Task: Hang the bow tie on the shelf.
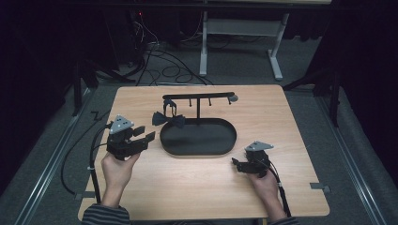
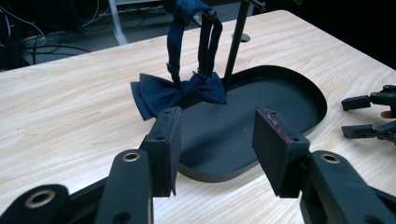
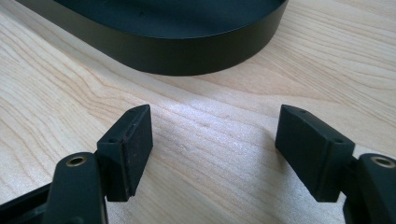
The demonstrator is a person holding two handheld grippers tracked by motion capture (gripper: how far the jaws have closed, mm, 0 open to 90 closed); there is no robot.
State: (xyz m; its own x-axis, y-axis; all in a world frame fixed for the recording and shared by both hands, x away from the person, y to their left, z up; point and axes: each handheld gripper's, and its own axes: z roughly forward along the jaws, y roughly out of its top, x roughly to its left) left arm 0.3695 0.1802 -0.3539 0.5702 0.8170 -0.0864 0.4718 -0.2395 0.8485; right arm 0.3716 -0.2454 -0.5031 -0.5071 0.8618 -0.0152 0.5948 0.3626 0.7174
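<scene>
High view: the left tool (image 1: pixel 146 135) is hovering released, left of the black tray (image 1: pixel 225 147); the bow tie (image 1: pixel 168 119) is dangling over the tray's rim.

Left gripper view: the strap (image 2: pixel 175 42) is looping the stand (image 2: pixel 235 44), so tugging risks toppling it.

Right gripper view: the right tool (image 3: pixel 212 140) is waiting released beside the tray.

Floor cables (image 1: pixel 159 65), white desk frame (image 1: pixel 244 33)

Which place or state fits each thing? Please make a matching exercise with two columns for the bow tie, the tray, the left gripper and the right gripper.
Things:
1. bow tie
2. oval tray
3. left gripper
4. right gripper

Places or states:
A. open, low over the bare table beside the tray's right end
B. hangs by its strap from the black stand
C. open, pointing toward the bow tie
D. black, lies flat on the table

Pairs: 1-B, 2-D, 3-C, 4-A
</scene>
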